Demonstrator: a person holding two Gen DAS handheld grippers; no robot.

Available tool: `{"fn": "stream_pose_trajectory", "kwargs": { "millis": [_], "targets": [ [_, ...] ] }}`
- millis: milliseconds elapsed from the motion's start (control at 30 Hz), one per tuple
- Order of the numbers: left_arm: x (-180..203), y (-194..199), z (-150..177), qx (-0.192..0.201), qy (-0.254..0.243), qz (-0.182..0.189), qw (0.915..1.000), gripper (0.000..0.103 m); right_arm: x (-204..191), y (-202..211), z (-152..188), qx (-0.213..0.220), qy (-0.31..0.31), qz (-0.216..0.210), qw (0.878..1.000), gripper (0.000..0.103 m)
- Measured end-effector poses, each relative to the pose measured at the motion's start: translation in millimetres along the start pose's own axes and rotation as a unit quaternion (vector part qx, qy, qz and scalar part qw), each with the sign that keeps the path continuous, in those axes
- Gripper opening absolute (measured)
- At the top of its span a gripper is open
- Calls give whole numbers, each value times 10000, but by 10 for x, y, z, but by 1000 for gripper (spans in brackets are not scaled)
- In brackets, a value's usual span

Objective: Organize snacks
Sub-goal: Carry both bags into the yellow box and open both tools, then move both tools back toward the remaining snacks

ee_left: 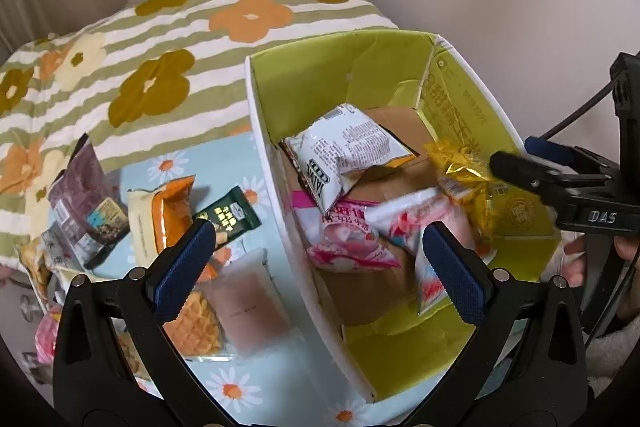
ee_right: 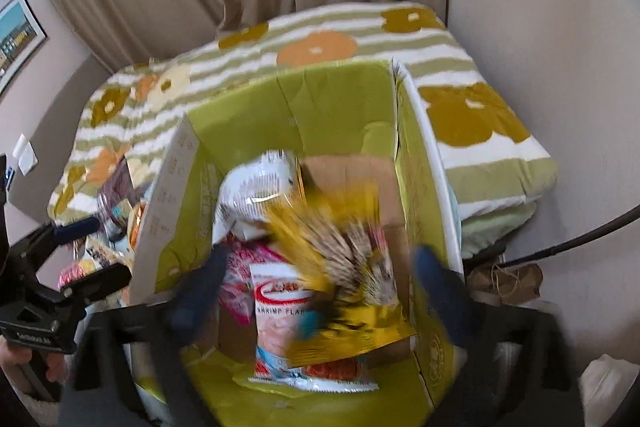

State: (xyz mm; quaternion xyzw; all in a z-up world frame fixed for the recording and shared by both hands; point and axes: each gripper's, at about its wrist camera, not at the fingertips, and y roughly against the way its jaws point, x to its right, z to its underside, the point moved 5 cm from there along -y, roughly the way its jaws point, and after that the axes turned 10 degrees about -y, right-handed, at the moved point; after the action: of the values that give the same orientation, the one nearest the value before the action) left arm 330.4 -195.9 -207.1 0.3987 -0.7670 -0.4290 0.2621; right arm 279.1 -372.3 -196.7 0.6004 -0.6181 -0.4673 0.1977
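- One big cardboard box [ee_left: 260, 95] with white outside and green inside.
- Four snack bags in the box that can be told apart: one white [ee_left: 344, 155], two pink [ee_left: 348, 243], one shiny gold [ee_left: 464, 171].
- At least five snack packs on the tabletop [ee_left: 276, 379], among them one dark green bar [ee_left: 228, 217] and one orange bag [ee_left: 168, 219].

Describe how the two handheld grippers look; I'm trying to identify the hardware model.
Both are black plastic frames with silver pivot screws and two fingers faced with textured dark-blue pads. The left gripper shows them clearest. The right gripper carries white "DAS" lettering on its body and black cables trail from it. In its own blurred view, the right gripper shows the same blue pads. A bare hand holds it.
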Motion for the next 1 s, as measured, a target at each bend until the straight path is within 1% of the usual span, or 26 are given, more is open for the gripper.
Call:
{"fn": "stream_pose_trajectory", "kwargs": {
  "millis": [100, 200, 300, 400, 500, 733, 800, 1000],
  "targets": [
    [11, 67, 61, 32, 37, -24, 10000, 103, -8, 115, 25, 143, 16, -94, 9999, 103],
    [18, 138, 130, 71, 127, -3, 9999, 103, -19, 207, 71, 56, 45, -229, 9997, 103],
    [38, 218, 184, 148, 209, 3, 9997, 103, -36, 313, 109, -5, 120, -253, 9996, 103],
    [55, 327, 223, 263, 271, -24, 9993, 103, -94, 433, 140, 80, 306, -232, 9992, 103],
    [72, 452, 253, 407, 306, -117, 9986, 103, -148, 530, 153, 194, 452, -330, 9982, 103],
    [31, 803, 399, 622, 572, -501, 9952, 103, -332, 654, 157, 284, 738, -767, 9939, 103],
    [-3, 903, 504, 611, 640, -710, 9935, 103, -402, 660, 174, 276, 832, -852, 9925, 103],
    [-161, 1182, 915, 609, 970, -1115, 9871, 103, -663, 733, 220, 431, 1070, -1238, 9856, 103]
  ]
}}
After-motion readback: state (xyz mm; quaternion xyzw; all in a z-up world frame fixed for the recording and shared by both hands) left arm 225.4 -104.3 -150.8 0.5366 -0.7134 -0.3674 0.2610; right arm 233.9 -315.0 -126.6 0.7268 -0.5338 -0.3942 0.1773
